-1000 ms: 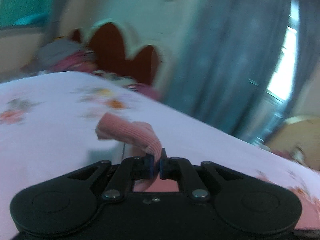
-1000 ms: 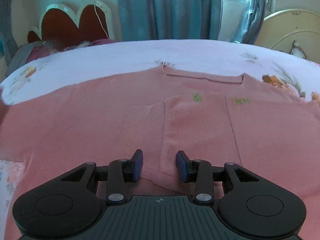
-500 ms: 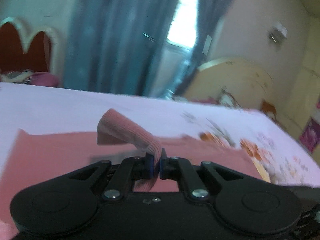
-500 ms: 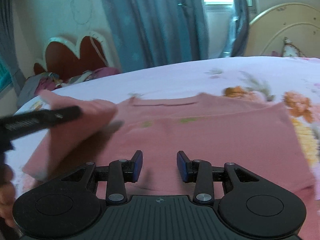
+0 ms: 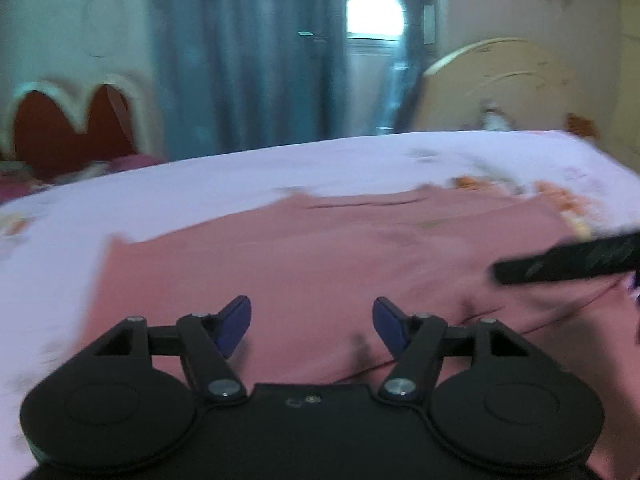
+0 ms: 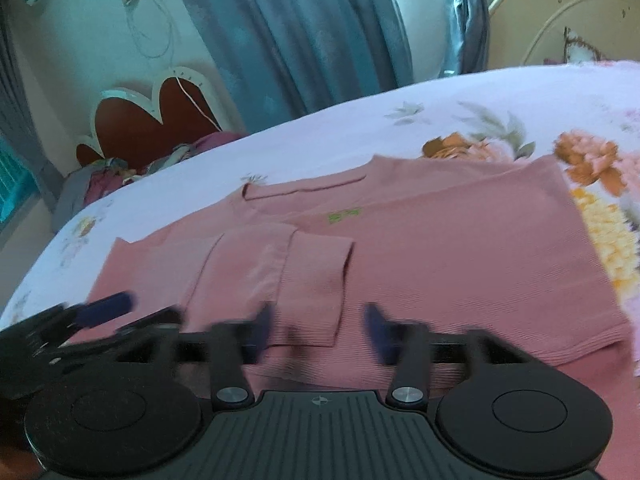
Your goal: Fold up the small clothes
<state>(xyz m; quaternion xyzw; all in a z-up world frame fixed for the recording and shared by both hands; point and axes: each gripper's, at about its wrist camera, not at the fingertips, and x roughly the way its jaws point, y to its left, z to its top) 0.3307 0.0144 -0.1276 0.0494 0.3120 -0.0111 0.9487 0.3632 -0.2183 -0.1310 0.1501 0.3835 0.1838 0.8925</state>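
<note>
A pink knit sweater (image 6: 460,264) lies flat on the bed, neckline away from me. Its left sleeve (image 6: 312,280) is folded across the chest, cuff resting on the body. In the left wrist view my left gripper (image 5: 311,320) hovers just over the sweater (image 5: 320,272). Its jaws are opening, with only flat cloth below them and nothing between them. The left gripper (image 6: 136,312) also shows at the lower left of the right wrist view. My right gripper (image 6: 318,332) sits near the hem below the cuff, blurred. Its jaws are opening too, and they hold nothing.
The floral bedsheet (image 6: 400,92) surrounds the sweater. A heart-shaped headboard (image 6: 160,120) and a heap of clothes (image 6: 112,176) stand at the far left. Blue curtains (image 6: 300,20) and a cream headboard (image 6: 568,20) are behind the bed.
The left gripper carried the sleeve cuff rightward over the sweater's body, then let it go and opened. The right gripper's jaws spread wider and it shifted along the hem.
</note>
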